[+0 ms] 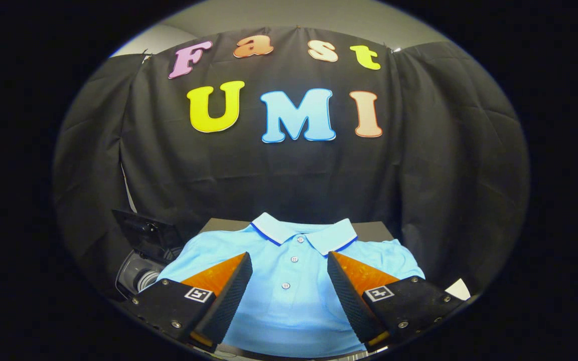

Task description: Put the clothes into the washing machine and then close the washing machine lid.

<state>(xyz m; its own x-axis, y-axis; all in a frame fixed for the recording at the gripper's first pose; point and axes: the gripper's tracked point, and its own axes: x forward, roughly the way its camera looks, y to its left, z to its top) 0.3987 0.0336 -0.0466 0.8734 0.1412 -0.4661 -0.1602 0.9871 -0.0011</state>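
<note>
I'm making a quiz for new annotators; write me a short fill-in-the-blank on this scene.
1. The gripper fingers stand ____, holding nothing.
2. The light blue polo shirt lies flat, its ____ pointing away from the fingers.
3. The small grey washing machine beside the shirt has its lid ____.

Missing words: open; collar; open

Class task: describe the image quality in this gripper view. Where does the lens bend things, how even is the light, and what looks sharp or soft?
Gripper view: fisheye bending curves the wall cloth toward the rim; light is even on the blue shirt, without glare, dimming outward; shirt buttons look sharp; the washing machine beside the shirt sits in shadow; the open tool hovers over the shirt, fingers apart.
</note>
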